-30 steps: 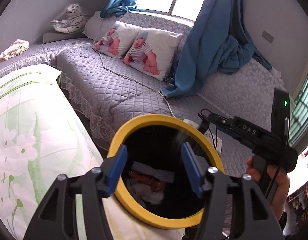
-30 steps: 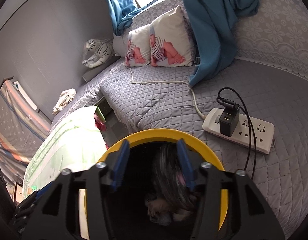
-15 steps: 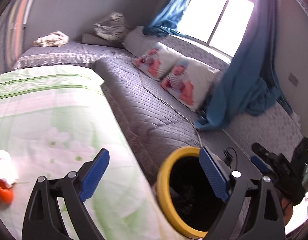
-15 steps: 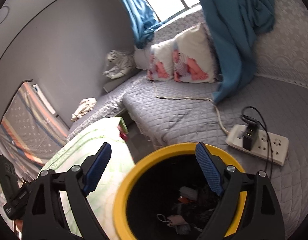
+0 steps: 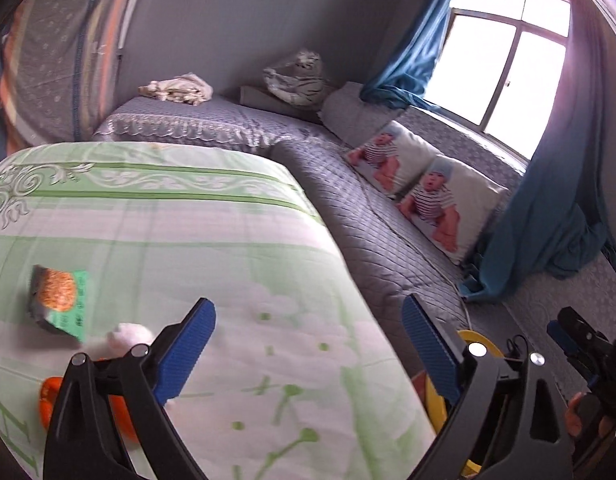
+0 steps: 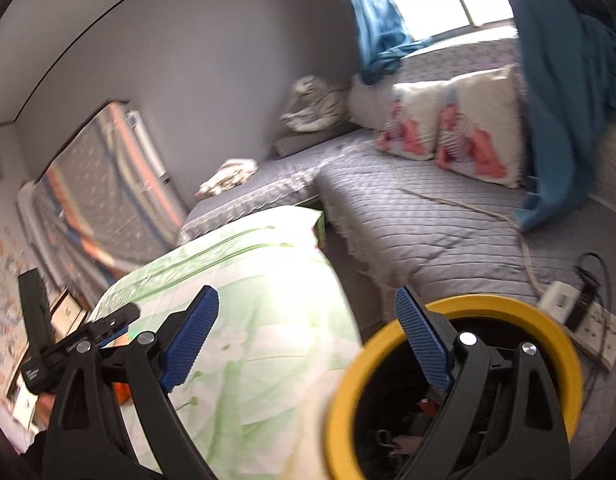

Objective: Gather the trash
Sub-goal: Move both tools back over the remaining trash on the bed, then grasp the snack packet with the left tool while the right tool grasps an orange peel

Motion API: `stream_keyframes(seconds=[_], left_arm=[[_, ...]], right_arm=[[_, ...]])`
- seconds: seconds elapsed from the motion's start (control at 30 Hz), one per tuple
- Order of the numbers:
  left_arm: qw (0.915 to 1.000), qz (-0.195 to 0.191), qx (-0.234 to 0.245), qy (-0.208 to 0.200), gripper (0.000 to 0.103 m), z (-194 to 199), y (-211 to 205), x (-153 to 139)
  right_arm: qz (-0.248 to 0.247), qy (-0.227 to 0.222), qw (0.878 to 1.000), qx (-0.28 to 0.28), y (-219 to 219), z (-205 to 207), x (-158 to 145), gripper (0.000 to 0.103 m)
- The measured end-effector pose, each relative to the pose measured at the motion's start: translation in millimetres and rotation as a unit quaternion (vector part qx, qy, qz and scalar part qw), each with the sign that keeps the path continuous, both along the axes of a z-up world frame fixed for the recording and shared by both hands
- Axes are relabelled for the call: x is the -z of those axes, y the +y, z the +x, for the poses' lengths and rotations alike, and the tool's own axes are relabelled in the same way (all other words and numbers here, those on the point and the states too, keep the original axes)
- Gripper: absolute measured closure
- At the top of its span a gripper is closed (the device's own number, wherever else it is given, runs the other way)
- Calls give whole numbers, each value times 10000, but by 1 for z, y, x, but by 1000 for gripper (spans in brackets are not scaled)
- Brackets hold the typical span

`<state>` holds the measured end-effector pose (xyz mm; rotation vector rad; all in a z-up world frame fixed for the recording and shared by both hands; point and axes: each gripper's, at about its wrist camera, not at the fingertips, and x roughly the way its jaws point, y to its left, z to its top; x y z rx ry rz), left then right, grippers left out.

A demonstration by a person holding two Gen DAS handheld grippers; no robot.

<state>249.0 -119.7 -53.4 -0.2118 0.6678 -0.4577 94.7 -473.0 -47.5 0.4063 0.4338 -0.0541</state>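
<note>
My left gripper (image 5: 308, 344) is open and empty above the green floral tablecloth (image 5: 188, 232). On the cloth to its left lie a green snack packet (image 5: 58, 300), a white crumpled tissue (image 5: 128, 336) and an orange wrapper (image 5: 48, 396) partly hidden behind the left finger. My right gripper (image 6: 308, 340) is open and empty, over the near edge of the black bin with a yellow rim (image 6: 460, 312); trash lies inside the bin. The bin's rim also shows in the left wrist view (image 5: 474, 338).
A grey quilted sofa (image 5: 368, 216) runs behind the table with two baby-print pillows (image 5: 424, 192), a blue curtain (image 5: 548, 220) and a tiger plush (image 5: 296, 76). A white power strip (image 6: 584, 328) with a charger lies on the sofa beside the bin.
Both grippers have opened wide and swung left, away from the bin toward the table. The trash on the cloth has come into the left wrist view.
</note>
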Motion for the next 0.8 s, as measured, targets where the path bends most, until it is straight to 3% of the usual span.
stream_keyframes(seconds=[0.43,0.8], left_arm=[[9950,18,-988,129,12,32,105,13],[9872,221,-1528,387,12,49,166,32]], right_arm=[[-860,296,9871,-1315,132,62,10,17],[-1400,672,9564,-2475,241,88,48,18]])
